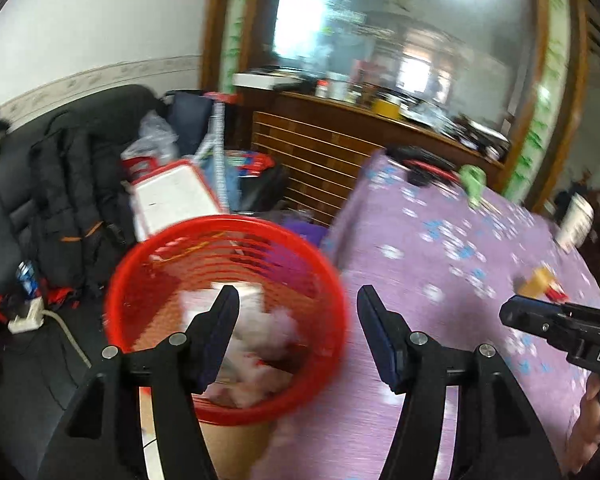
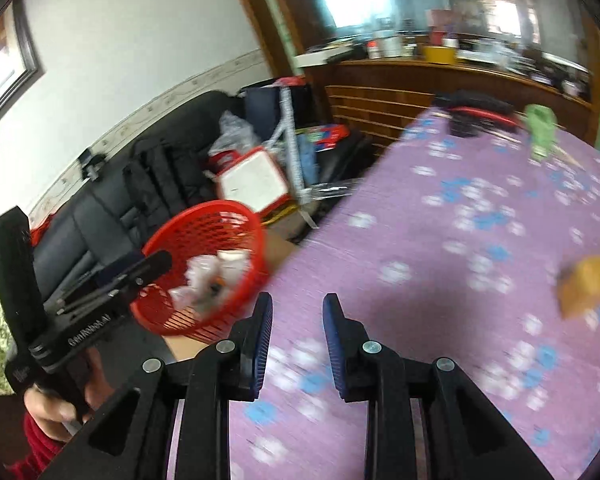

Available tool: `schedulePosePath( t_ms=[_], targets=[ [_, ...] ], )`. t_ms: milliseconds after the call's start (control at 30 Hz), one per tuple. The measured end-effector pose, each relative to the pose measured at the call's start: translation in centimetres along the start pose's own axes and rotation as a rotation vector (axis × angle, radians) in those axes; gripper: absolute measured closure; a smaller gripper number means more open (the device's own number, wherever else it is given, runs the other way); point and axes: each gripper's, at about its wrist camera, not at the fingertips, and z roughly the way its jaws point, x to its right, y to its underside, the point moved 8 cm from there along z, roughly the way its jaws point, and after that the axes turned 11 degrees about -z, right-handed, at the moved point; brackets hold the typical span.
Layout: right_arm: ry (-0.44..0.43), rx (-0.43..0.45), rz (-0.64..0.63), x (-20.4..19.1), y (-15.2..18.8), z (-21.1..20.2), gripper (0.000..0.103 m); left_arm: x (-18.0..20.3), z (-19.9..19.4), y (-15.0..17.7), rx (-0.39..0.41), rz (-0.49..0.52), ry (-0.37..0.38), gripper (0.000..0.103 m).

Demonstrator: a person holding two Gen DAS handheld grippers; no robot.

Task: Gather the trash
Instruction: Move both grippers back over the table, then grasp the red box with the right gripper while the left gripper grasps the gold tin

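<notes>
Hovering with left tongs [image 1: 296,300] spread wide and empty, straddling the tabletop's [image 1: 440,280] left edge above the red basket [image 1: 140,280]; holding right tongs [image 2: 297,308] parted and empty over the purple floral cloth, near that same edge; revealing, from the left wrist only, a power strip [image 1: 26,318] on the black sofa [image 1: 16,208]; catching, from the right wrist only, a window [image 2: 4,68]; sitting beside the tabletop's left edge, basket cradling crumpled white trash [image 2: 212,280]; lying blurred toward the right edge, a yellowish scrap [image 2: 584,284].
</notes>
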Motion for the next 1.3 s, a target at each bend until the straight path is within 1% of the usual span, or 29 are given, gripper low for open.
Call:
schedulePosePath(
  t_ms=[133,200,233,267,300,367,400,500,600,667,767,867,933,1000,1067,1100,1133,1167,1200,1300],
  targets=[
    [0.077,0.014,0.065,5.7,3.0,-3.6,0.075,6.7,0.3,2.0,-0.037,0.12,0.06,0.042],
    [0.124,0.018,0.091,8.7,4.5,-5.4,0.075,10.0,0.4,3.1,-0.058,0.174,0.092,0.04],
    [0.155,0.023,0.115,10.8,5.4,-6.8,0.075,11.2,0.5,3.5,-0.067,0.198,0.104,0.039],
    [0.169,0.026,0.127,11.9,5.9,-7.7,0.075,13.3,0.5,4.3,-0.079,0.239,0.123,0.037],
    [0.191,0.028,0.139,13.6,6.6,-8.8,0.075,14.4,0.5,4.8,-0.087,0.262,0.136,0.036],
    [0.25,0.034,0.141,16.5,7.3,-10.8,0.075,17.8,0.6,6.2,-0.123,0.329,0.18,0.034],
    [0.28,0.036,0.14,18.0,7.5,-11.7,0.075,18.8,0.7,6.7,-0.136,0.347,0.193,0.034],
    [0.355,-0.008,0.119,22.7,8.0,-12.8,0.075,22.5,1.3,8.4,-0.183,0.402,0.239,0.034],
    [0.402,-0.072,0.077,25.8,8.2,-11.9,0.076,25.1,1.9,9.4,-0.208,0.435,0.266,0.034],
    [0.389,-0.111,0.054,26.8,8.2,-10.6,0.076,26.4,2.4,9.9,-0.233,0.452,0.281,0.034],
    [0.396,-0.132,-0.012,27.2,7.3,-8.5,0.076,27.8,3.4,10.1,-0.26,0.469,0.293,0.034],
    [0.434,-0.146,-0.063,28.4,6.6,-7.1,0.076,28.5,4.3,10.2,-0.264,0.485,0.286,0.034],
    [0.42,-0.172,-0.066,29.2,6.8,-6.0,0.076,29.0,5.0,10.1,-0.272,0.492,0.288,0.033],
    [0.423,-0.21,-0.069,29.8,7.2,-5.0,0.076,29.5,5.6,10.1,-0.274,0.5,0.291,0.033],
    [0.449,-0.239,-0.062,30.6,7.8,-4.4,0.088,29.9,6.1,10.1,-0.272,0.511,0.293,0.033],
    [0.447,-0.248,-0.05,30.7,8.0,-4.2,0.095,30.2,6.5,10.1,-0.269,0.517,0.292,0.033],
    [0.457,-0.245,-0.038,30.8,8.2,-4.4,0.1,30.4,6.8,10.0,-0.267,0.52,0.291,0.033],
    [0.478,-0.231,-0.023,30.8,8.3,-5.0,0.101,30.8,7.2,9.9,-0.264,0.525,0.29,0.033],
    [0.481,-0.22,-0.004,30.7,8.4,-5.4,0.101,31.1,7.5,9.8,-0.258,0.53,0.288,0.033],
    [0.448,-0.162,0.104,29.8,8.5,-7.6,0.101,32.2,8.5,9.4,-0.245,0.54,0.286,0.033]
  ],
)
